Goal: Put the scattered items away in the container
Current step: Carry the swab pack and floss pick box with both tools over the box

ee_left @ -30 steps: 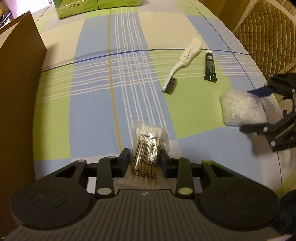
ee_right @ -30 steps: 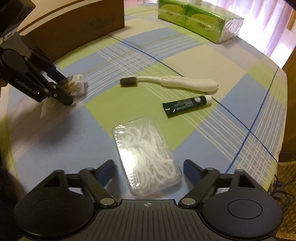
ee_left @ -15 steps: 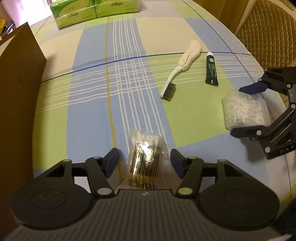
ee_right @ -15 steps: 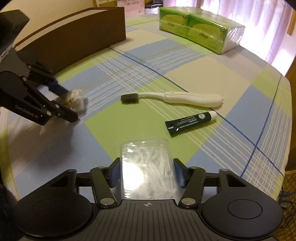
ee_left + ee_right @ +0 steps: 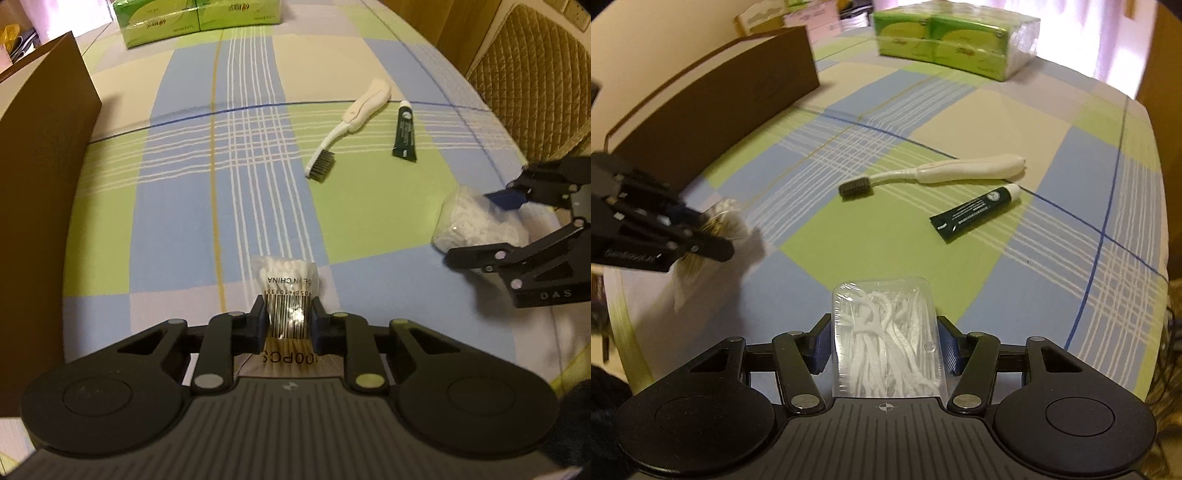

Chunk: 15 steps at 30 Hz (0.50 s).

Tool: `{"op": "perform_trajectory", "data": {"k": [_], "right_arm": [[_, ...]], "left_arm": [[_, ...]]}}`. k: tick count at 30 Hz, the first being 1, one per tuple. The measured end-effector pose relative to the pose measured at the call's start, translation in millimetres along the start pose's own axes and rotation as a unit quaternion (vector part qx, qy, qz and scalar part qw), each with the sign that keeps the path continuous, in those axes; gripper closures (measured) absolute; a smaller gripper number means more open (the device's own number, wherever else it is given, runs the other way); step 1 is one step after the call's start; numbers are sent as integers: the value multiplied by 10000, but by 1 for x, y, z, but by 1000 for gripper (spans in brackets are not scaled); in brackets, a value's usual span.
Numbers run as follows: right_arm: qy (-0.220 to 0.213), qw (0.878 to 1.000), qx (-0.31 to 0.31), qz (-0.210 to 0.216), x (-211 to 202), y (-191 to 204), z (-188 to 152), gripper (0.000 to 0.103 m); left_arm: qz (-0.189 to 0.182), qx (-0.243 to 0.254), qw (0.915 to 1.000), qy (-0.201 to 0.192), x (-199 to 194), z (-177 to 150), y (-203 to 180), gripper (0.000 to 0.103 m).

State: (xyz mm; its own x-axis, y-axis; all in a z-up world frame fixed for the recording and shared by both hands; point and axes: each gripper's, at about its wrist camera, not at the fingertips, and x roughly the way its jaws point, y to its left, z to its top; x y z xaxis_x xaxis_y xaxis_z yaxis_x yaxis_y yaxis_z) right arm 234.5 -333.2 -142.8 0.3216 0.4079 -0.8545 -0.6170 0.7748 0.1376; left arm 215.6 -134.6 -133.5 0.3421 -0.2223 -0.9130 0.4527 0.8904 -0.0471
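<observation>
Two grips are set. The left gripper, whose jaws have just been closing, pinches the clear barcoded bag of cotton swabs at its middle, swab tips poking forward. The right gripper clamps the clear plastic box of white floss picks by its long sides, above the checked tablecloth.

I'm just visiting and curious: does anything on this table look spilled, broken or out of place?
Nothing looks spilled or damaged. The toothbrush and green tube lie loose at angles on the tablecloth, outside the brown box. The left gripper is clamped on the cotton swab pack, the right gripper on the floss pick box.
</observation>
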Motion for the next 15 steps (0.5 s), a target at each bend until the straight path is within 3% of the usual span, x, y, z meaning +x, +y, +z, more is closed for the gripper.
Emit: {"op": "perform_trajectory", "data": {"k": [7,15], "right_arm": [[-416,9968,658,164,-24,16,27,44],[-871,9917,905,262,-38,74,83,44]], "left_arm": [[-174,-55,9990,-415,-35,7,8,85],[-303,18,9935,-1101,-92,22,47,85]]}}
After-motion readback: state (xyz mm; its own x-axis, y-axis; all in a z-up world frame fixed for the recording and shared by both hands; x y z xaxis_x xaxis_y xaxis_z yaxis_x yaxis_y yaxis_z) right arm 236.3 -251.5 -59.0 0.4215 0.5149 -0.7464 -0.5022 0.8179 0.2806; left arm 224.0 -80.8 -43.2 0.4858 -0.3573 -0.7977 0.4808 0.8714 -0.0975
